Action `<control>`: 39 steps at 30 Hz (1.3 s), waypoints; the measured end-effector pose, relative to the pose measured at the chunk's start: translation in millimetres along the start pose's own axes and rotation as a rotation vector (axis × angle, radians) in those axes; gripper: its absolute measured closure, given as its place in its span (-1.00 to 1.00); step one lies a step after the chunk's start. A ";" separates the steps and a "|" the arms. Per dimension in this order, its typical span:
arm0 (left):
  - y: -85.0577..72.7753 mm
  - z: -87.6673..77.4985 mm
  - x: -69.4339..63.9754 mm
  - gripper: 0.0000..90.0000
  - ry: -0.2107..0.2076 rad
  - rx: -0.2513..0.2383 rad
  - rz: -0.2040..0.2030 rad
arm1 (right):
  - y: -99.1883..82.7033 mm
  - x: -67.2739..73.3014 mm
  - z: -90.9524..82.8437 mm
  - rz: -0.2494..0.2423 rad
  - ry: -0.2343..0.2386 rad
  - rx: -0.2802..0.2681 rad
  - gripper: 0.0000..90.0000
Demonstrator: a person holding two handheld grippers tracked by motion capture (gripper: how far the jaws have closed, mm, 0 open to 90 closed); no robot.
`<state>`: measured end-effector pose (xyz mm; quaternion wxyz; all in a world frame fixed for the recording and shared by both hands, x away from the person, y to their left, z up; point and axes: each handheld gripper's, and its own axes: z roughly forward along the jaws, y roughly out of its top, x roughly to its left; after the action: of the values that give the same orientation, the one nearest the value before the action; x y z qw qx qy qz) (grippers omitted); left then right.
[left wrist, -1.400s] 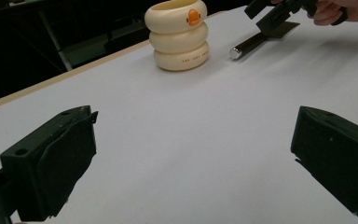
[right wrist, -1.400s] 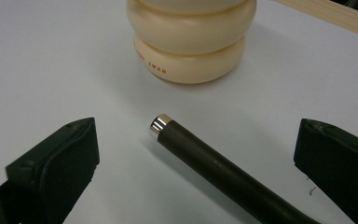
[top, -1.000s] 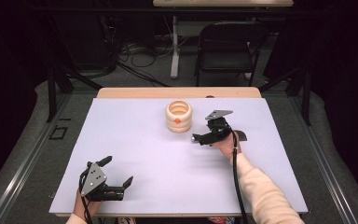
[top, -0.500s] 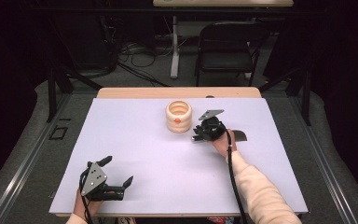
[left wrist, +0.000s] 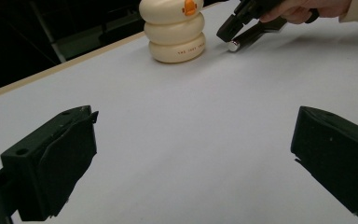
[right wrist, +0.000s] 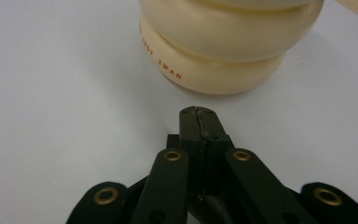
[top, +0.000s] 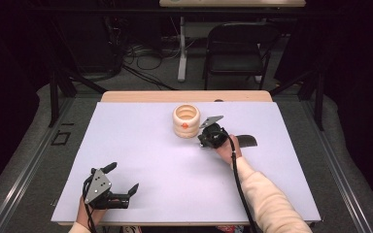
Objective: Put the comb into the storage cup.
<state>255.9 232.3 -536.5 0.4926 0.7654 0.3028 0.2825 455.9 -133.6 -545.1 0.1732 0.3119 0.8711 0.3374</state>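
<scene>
**Right gripper shut, tips just short of the cream pot**

A wide table [top: 141,145] with a pale lilac-white top spans the high view, with a strip of bare wood along its far edge. Beyond it, on the dark floor, stands a black chair [top: 238,43], with cables lying to its left.

A person's right forearm, in a cream sleeve [top: 267,199], comes in from the bottom right and reaches toward the far middle of the table. The left hand sits at the near left edge.

The pot [top: 186,121] stands upright at the far middle of the table, close to the wooden strip. It is cream, built of three bulging rings one on another, open at the top, with a small orange mark on its side and small orange lettering round the lowest ring, seen in the right gripper view [right wrist: 214,46].

The left gripper [top: 121,187] lies low at the near left, well apart from the pot, its jaws spread wide with nothing but bare table between them. In its own view the pot [left wrist: 175,30] shows far off.

The right gripper [top: 205,141] sits just right of the pot, pointing at its base. Its jaws have just been closing and now meet flat [right wrist: 199,114], with nothing between them. The tips are near the lowest ring, a strip of table showing between. From the left gripper view it [left wrist: 230,39] hangs low over the table beside the pot.
</scene>
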 end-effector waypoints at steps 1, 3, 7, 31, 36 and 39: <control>0.0 -0.1 -0.1 -1.00 0.000 0.000 -0.001 | -0.1 0.0 0.3 -0.004 0.001 0.009 1.00; -0.1 -0.4 -0.1 -1.00 -0.001 0.001 0.000 | -0.8 -0.2 1.3 -0.006 0.011 0.013 1.00; -0.2 -0.8 0.3 -1.00 -0.001 0.001 0.001 | -1.0 2.7 1.4 -0.010 0.030 0.044 1.00; -0.4 -2.4 0.6 -1.00 0.005 0.001 0.001 | -13.4 9.4 -18.1 -0.021 0.071 0.106 1.00; -0.4 -3.1 0.7 -1.00 0.007 -0.002 0.000 | -15.4 11.0 -19.5 -0.024 0.076 0.121 1.00; -0.5 -3.3 1.0 -1.00 0.007 0.000 0.000 | -16.1 11.6 -23.6 -0.025 0.074 0.121 1.00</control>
<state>254.0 235.2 -535.6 0.4917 0.7643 0.3044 0.2852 428.4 -146.5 -540.5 0.1257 0.2981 0.8997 0.2932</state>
